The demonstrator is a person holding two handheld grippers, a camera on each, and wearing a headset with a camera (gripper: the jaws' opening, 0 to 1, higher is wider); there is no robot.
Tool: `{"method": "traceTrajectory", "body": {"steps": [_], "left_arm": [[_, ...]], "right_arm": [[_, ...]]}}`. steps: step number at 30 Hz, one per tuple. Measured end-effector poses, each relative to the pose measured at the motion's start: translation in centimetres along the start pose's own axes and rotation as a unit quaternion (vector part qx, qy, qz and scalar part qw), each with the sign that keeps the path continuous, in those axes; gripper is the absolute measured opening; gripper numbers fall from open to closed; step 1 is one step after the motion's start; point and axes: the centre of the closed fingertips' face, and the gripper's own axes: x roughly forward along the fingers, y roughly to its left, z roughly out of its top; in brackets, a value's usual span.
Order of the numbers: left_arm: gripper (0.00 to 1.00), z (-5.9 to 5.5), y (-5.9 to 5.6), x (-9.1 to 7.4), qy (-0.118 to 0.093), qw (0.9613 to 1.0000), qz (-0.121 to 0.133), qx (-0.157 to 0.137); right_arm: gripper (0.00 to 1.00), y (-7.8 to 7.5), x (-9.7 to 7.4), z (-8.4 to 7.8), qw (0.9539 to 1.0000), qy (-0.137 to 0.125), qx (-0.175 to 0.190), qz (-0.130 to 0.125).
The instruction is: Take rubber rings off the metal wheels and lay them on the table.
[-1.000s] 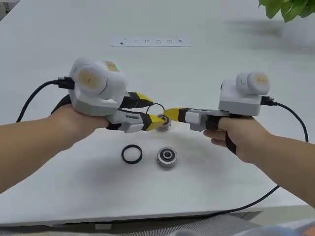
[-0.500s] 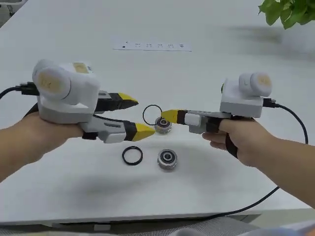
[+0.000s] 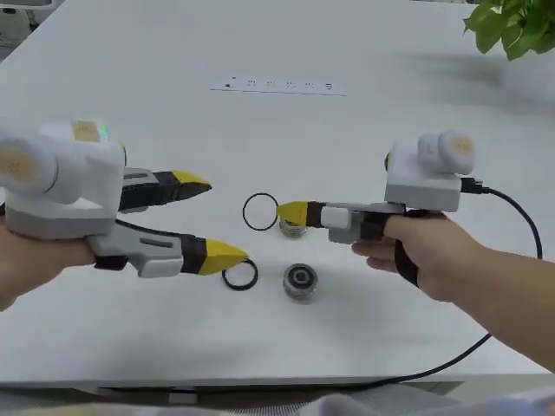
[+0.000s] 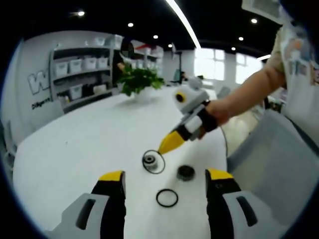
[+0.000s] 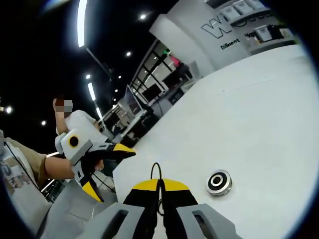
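My right claw (image 3: 293, 212), at the centre of the head view, has its yellow-tipped jaws pressed together on a thin black rubber ring (image 3: 244, 212), which stands out to the left of the tips. In the right gripper view that ring rises as a narrow black loop from between the jaws. Just below the tips a small silver metal wheel (image 3: 292, 229) sits on the white table (image 3: 347, 130). My left claw (image 3: 206, 217), at the left of the frame, is spread wide apart. At lower centre a second black rubber ring (image 3: 241, 287) lies flat beside a second silver metal wheel (image 3: 300, 280).
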Motion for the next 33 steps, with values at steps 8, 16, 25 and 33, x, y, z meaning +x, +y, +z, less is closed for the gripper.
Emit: {"method": "traceTrajectory", "body": {"steps": [8, 16, 25, 33], "left_arm": [[0.75, -0.6, -0.6, -0.9, 0.000, 1.0000, -0.003, -0.005], [0.80, -1.5, -0.8, -1.6, 0.004, 0.9999, -0.003, -0.012], [0.81, -2.2, -1.0, -2.2, 0.008, 0.9998, 0.001, -0.019], [0.80, -2.5, -0.9, -2.5, 0.008, 0.9997, 0.004, -0.024]], "right_arm": [[0.00, 0.4, 0.7, -1.5, 0.9996, 0.027, 0.010, 0.006], [0.00, 0.5, 1.5, -3.6, 0.9975, 0.067, 0.021, 0.009], [0.00, 0.4, 2.4, -5.1, 0.9949, 0.097, 0.025, 0.008], [0.00, -0.2, 2.8, -6.3, 0.9916, 0.126, 0.028, -0.001]]}}
